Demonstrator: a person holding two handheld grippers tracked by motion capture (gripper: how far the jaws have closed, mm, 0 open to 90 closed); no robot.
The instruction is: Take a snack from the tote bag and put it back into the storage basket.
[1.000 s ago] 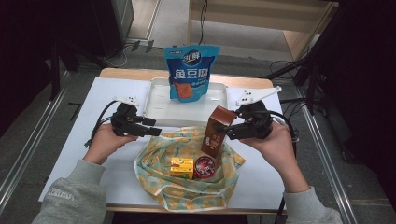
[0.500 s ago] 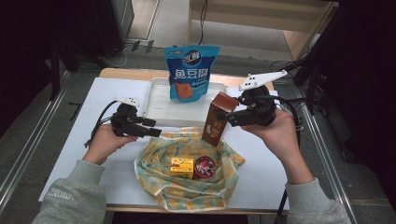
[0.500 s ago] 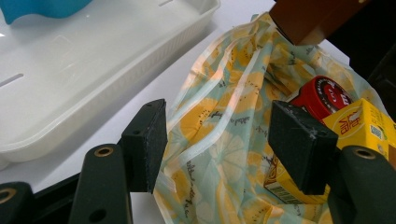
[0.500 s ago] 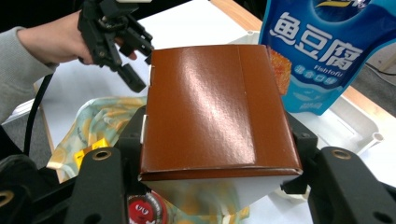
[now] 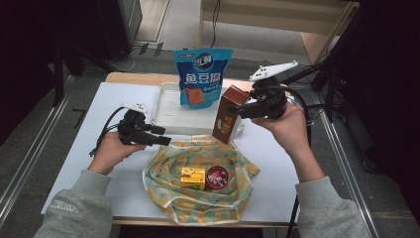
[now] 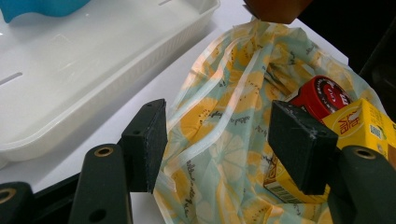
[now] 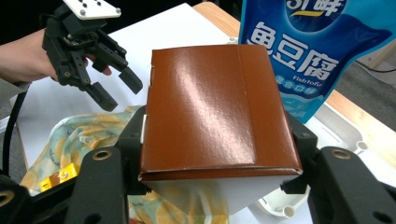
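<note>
A: Above the white tray's [image 5: 166, 116] edge, the right tool [image 5: 236, 108] grips the brown carton [image 5: 229, 115], lifted from the drawstring bag [image 5: 198, 198].

B: Yellow box [image 5: 192, 177] and red tin [image 5: 216, 177] remain inside; left tool [image 5: 163, 140] gapes empty.

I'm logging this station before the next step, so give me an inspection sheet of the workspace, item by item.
Surface: white table, wooden edge at the back.
Job's things: brown carton clamped in the right gripper, above the bag's edge, near the white tray; floral bag lies open with a yellow box and a red-lidded jar inside.
Clutter: blue pouch stands upright in the tray.
Grippers: left gripper open, at the bag's rim, holding nothing; right shut on the carton.
Cables: black cable trails from the left gripper.
Surroundings: dark floor, metal rails either side.
</note>
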